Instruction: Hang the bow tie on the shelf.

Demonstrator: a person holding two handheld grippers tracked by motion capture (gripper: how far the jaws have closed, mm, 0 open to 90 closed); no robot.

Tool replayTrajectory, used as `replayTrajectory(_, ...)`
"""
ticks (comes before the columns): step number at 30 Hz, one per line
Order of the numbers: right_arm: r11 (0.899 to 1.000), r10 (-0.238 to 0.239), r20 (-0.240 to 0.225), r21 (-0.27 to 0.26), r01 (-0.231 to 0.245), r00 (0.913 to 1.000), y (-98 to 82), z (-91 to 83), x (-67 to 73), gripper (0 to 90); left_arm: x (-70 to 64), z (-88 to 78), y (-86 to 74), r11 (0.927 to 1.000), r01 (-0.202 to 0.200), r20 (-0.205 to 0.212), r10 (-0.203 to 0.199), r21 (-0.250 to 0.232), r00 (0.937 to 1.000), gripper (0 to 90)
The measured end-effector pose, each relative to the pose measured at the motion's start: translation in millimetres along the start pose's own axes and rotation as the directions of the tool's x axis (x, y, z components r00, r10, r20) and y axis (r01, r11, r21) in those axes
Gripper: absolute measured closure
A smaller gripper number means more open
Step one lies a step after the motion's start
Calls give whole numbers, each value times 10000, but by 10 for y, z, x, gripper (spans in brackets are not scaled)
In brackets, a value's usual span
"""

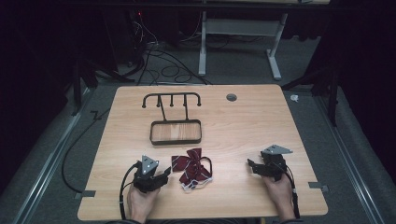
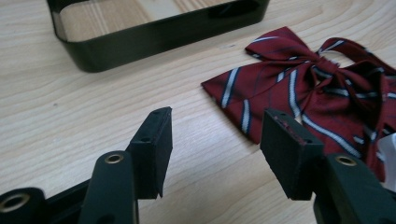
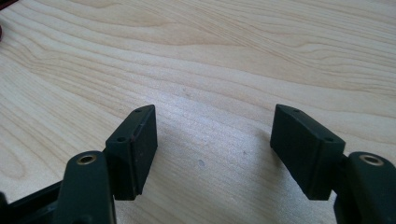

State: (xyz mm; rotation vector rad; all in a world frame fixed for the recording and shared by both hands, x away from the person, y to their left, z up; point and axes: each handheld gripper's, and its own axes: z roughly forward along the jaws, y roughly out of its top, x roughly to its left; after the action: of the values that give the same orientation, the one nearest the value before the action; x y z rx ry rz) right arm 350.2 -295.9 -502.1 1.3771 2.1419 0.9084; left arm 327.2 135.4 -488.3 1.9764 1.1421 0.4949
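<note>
Bow tie (image 1: 192, 168): dark red with white stripes, near the table's (image 1: 243, 121) front edge; no readable writing.
Left gripper (image 2: 212, 135): jaws spread, nothing between, just beside the tie.
Right gripper (image 3: 212, 140): jaws spread over bare wood.
Black rack (image 1: 176, 131): mid-table; its hooks show in the high view.

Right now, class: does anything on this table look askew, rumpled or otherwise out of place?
Yes. The striped red bow tie lies crumpled on the table, its loops twisted and its white cord bunched at the near edge, rather than hung on the black hook stand behind it. The open left gripper sits beside it, not touching.
</note>
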Motion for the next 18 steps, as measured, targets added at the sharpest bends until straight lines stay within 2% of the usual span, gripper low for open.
replayTrajectory(9,10000,0,1,-4,0,10000,0,0,-1,332,-47,9,148,9995,-311,225,311,-17,9993,445)
replayTrajectory(13,10000,-3,0,0,3,10000,0,0,0,332,-71,19,217,9995,-309,550,309,-14,9980,472)
replayTrajectory(18,10000,3,5,0,-3,10000,0,0,-1,333,-147,68,323,9976,-692,888,680,98,9937,488)
